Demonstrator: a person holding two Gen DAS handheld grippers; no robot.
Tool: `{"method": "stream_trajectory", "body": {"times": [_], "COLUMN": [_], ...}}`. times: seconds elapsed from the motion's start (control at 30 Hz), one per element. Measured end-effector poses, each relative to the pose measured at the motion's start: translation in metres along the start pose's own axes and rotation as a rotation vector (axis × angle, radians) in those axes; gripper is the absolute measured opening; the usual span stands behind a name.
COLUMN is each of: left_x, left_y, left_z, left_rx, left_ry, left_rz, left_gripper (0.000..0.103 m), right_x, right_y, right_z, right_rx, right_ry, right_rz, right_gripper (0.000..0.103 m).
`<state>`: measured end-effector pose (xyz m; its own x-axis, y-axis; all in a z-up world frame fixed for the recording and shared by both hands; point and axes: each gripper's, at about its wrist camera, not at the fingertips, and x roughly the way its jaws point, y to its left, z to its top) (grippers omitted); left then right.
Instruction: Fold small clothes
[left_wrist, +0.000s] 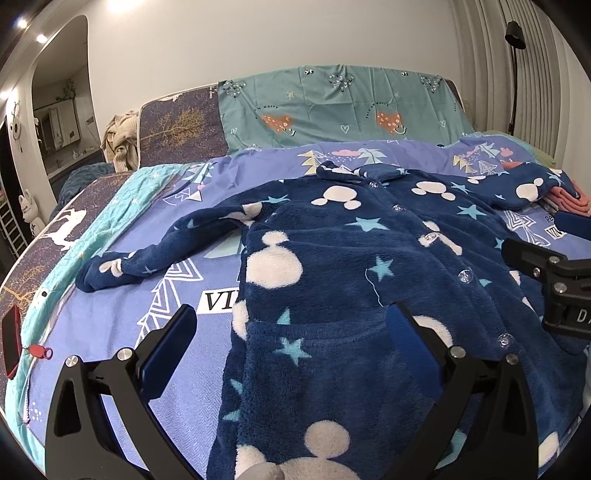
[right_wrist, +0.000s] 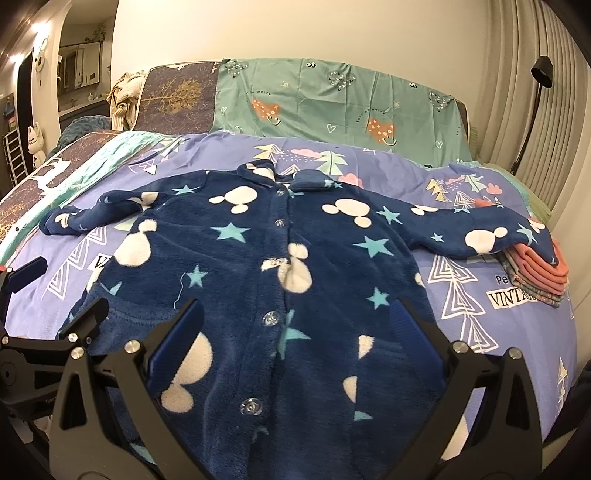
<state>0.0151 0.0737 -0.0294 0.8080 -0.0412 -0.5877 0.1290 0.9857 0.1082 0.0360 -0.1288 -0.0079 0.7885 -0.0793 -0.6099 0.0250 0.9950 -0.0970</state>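
We judge the fold has not begun — the fleece top (right_wrist: 280, 258) lies buttoned and spread flat on the bedspread (right_wrist: 461, 314), sleeves out to both sides. Our left gripper (left_wrist: 291, 343) is spread wide and empty, over the hem's left half. Our right gripper (right_wrist: 299, 332) is likewise wide and empty, straddling the button line. Ahead and right of it, the right sleeve rests on a stack of folded cloths (right_wrist: 535, 273). Next we likely need a sleeve brought inward.

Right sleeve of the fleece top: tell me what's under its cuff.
The right sleeve ends draped over a stack of folded cloths, pink ones on top, patterned ones below, lying on the purple sheet. The stack's far part is covered by the cuff and cannot be seen.
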Motion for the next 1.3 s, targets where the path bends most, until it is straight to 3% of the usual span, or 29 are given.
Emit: {"method": "stream_trajectory", "body": {"times": [0.23, 0.97, 1.23, 1.3], "left_x": [0.009, 0.006, 0.019, 0.026], "left_y": [0.005, 0.002, 0.012, 0.016], "left_z": [-0.004, -0.003, -0.005, -0.006], "left_rx": [-0.049, -0.023, -0.041, -0.059], "left_ry": [0.05, 0.035, 0.083, 0.126], "left_rz": [-0.107, -0.037, -0.039, -0.047], "left_gripper": [0.102, 0.102, 0.102, 0.096], "right_x": [0.004, 0.008, 0.011, 0.015], "right_y": [0.0, -0.011, -0.013, -0.015], "right_z": [0.0, -0.004, -0.004, -0.003], "right_rx": [0.009, 0.03, 0.027, 0.03], "right_ry": [0.013, 0.022, 0.025, 0.027], "right_rz": [-0.012, -0.032, -0.04, -0.046], "right_gripper": [0.101, 0.101, 0.101, 0.101]}}
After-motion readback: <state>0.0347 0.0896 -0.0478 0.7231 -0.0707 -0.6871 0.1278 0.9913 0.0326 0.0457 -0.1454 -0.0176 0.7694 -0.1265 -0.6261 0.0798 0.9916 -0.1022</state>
